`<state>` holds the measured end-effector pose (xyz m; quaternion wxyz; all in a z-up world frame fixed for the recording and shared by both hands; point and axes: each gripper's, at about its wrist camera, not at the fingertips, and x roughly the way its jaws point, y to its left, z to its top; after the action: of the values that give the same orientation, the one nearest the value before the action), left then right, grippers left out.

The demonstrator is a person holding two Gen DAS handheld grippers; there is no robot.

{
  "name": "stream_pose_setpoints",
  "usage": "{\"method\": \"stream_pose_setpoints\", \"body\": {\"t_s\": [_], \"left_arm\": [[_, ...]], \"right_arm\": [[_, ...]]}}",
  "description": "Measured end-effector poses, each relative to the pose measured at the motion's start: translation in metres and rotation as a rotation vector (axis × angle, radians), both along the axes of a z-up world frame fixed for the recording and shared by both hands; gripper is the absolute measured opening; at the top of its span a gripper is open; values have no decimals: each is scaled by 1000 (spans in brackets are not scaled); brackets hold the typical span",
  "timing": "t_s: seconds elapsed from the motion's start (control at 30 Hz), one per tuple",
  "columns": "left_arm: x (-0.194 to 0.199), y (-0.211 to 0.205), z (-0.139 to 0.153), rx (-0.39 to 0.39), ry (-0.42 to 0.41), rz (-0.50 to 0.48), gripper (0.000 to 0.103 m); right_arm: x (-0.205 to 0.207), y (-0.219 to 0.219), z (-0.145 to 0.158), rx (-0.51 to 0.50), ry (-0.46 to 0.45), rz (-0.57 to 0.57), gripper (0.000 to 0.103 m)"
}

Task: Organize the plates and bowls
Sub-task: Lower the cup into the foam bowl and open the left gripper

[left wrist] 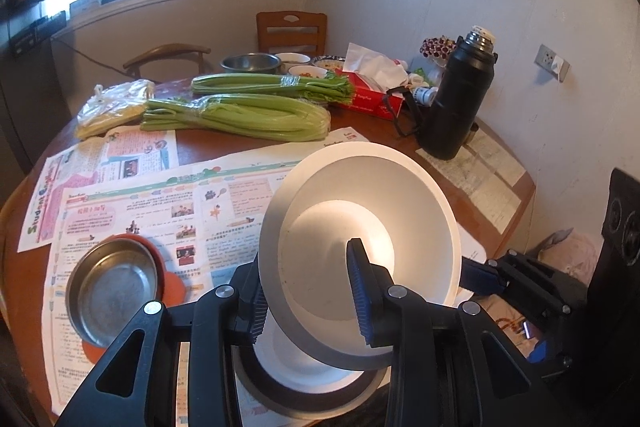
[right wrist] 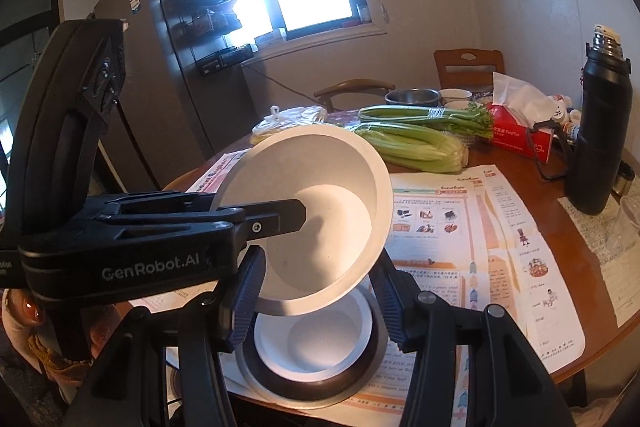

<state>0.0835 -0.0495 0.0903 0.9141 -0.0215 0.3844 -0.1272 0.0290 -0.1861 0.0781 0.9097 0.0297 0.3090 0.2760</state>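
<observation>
My left gripper (left wrist: 312, 291) is shut on the rim of a white bowl (left wrist: 372, 219), holding it tilted above a stack: a white bowl (left wrist: 304, 375) nested in a dark-rimmed plate (left wrist: 304, 411) at the table's near edge. In the right wrist view the held bowl (right wrist: 320, 227) hangs over the same stack (right wrist: 312, 351), with the left gripper's finger (right wrist: 280, 217) inside the bowl. My right gripper (right wrist: 316, 291) is open, its fingers on either side of the held bowl's lower edge. A steel bowl (left wrist: 112, 287) sits on an orange plate (left wrist: 168, 283) to the left.
Newspapers (left wrist: 160, 203) cover the round wooden table. Celery bunches (left wrist: 240, 115), a plastic bag (left wrist: 112, 107), a red tissue box (left wrist: 372, 95), a black thermos (left wrist: 456, 99) and several bowls (left wrist: 252, 63) stand farther back. Chairs (left wrist: 292, 31) stand behind.
</observation>
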Motion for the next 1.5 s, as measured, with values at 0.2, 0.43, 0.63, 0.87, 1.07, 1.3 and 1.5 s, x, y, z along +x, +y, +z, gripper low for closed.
{"method": "stream_pose_setpoints", "body": {"t_s": [0.2, 0.43, 0.63, 0.87, 1.07, 1.3, 1.5], "left_arm": [[-8, 2, -13, -7, 22, 10, 35], [-12, 2, -37, -9, 57, 18, 36], [-9, 7, -52, -23, 85, 38, 36], [-8, 11, -64, -25, 108, 52, 36], [-7, 13, -71, -52, 127, 48, 36], [-7, 14, -73, -65, 140, 51, 36], [-6, 19, -78, -71, 155, 52, 36]], "right_arm": [[-2, -1, -8, -12, 25, 21, 54], [-7, 3, -27, -51, 60, 33, 54], [-4, 8, -40, -67, 93, 44, 54], [-2, 13, -51, -83, 122, 55, 54], [-2, 14, -54, -94, 131, 53, 54], [-4, 16, -55, -102, 127, 51, 54], [-3, 18, -59, -97, 140, 62, 54]]}}
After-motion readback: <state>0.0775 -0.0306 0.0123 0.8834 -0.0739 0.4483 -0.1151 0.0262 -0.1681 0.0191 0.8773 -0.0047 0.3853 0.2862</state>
